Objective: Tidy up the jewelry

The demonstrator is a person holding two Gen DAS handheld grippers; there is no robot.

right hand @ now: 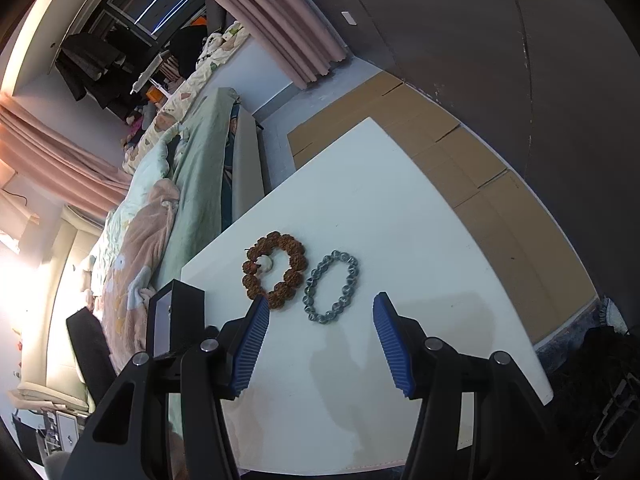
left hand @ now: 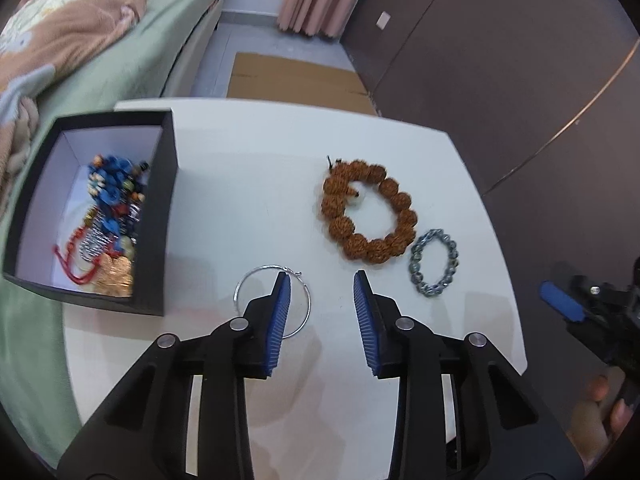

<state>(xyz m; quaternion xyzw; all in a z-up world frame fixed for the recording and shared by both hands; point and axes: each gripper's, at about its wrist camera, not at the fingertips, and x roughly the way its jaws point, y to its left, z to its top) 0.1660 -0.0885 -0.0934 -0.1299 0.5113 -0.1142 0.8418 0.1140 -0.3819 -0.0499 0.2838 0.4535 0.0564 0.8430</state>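
Note:
A brown bead bracelet lies on the white table, with a smaller grey-blue bead bracelet touching its right side. A thin silver hoop lies partly under my left gripper's left finger. My left gripper is open and empty above the table. A black box at the left holds several pieces of jewelry. In the right wrist view my right gripper is open and empty, just short of the grey-blue bracelet and the brown bracelet.
A bed with green sheet and blankets runs along the table's left side. Flattened cardboard lies on the floor beyond the table. A dark wall stands at the right. The right gripper shows at the left view's right edge.

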